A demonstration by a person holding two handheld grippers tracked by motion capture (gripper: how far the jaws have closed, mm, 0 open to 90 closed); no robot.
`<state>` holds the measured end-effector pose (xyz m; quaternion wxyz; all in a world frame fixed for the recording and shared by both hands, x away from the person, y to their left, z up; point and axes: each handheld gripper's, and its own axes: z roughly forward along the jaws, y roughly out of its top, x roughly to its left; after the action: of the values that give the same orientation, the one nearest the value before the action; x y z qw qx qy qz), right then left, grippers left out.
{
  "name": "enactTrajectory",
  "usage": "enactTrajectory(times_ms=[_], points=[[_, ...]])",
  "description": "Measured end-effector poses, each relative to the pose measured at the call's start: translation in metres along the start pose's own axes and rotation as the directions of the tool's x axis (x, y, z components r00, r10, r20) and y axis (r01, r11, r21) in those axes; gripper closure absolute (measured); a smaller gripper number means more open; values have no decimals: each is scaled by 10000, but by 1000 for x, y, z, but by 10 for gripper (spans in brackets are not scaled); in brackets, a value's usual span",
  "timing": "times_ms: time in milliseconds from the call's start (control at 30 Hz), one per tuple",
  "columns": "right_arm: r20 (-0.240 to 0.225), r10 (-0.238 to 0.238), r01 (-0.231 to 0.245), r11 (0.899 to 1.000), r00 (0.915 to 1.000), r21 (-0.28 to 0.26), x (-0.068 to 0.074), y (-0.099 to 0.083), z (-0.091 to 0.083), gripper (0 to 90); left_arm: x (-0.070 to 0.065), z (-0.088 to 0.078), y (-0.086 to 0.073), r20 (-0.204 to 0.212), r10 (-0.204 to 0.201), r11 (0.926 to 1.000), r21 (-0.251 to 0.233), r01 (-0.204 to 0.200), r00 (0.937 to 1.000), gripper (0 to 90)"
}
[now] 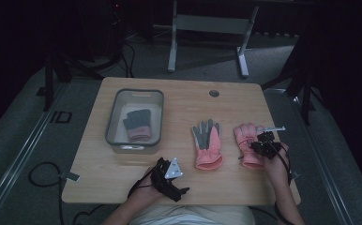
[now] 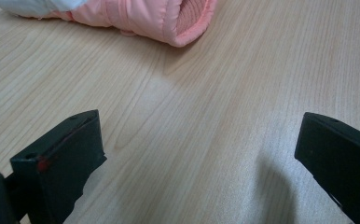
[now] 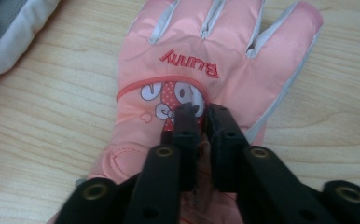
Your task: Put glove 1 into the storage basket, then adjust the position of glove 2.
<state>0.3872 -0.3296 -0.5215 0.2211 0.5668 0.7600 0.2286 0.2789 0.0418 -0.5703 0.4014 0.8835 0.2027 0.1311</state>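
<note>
At the left of the table (image 1: pixel 123 187) sits a grey bin (image 1: pixel 134 96) with one glove (image 1: pixel 138 125) already inside, dark-fingered with a pink cuff. Near the front edge, the left gripper (image 1: pixel 169 178) rests low with its jaws spread wide and nothing between them; in its own view bare wood lies ahead and the cuff of the middle glove (image 2: pixel 169 21) shows well beyond.

That middle glove (image 1: pixel 207 145) lies palm up, grey palm showing, between the bin and the right glove (image 1: pixel 249 140), close to it but apart. The right glove lies flat, back up, fingers pointing away from the person.

The right gripper (image 3: pixel 202 122) is down on this glove, jaws almost together, pinching a fold of the pink fabric just below the cartoon patch. The grip looks thin, and the padded shell may slip out on the lift.

To do the pickup well, I judge the pinch should take in more of the padding, near the cuff where the glove is thicker, then lift straight up before crossing over the middle glove to the bin.
</note>
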Motion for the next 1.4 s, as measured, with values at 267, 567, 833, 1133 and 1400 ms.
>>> enactTrajectory(times_ms=[267, 567, 833, 1133, 1400], points=[[133, 603, -591, 9952, 9981, -774, 2, 9, -25, 887, 1, -1, 0, 52, -73, 9999, -97, 74, 10000, 9], [-45, 319, -322, 9834, 9995, -1783, 11, 31, -66, 888, 1, 0, 0, 17, -34, 10000, -50, 35, 10000, 9], [-101, 18, -40, 9745, 9999, -2245, 28, 47, -89, 889, 1, 0, 1, 14, -52, 10000, -51, 52, 10000, 9], [-535, -545, 362, 9540, 9971, -2977, 69, 69, -116, 891, 1, 0, 1, 49, -124, 9999, -83, 124, 9999, 9], [-982, -1103, 751, 9482, 9890, -3087, 113, 81, -116, 891, 2, -1, 1, 80, -121, 9998, -123, 122, 9999, 9]])
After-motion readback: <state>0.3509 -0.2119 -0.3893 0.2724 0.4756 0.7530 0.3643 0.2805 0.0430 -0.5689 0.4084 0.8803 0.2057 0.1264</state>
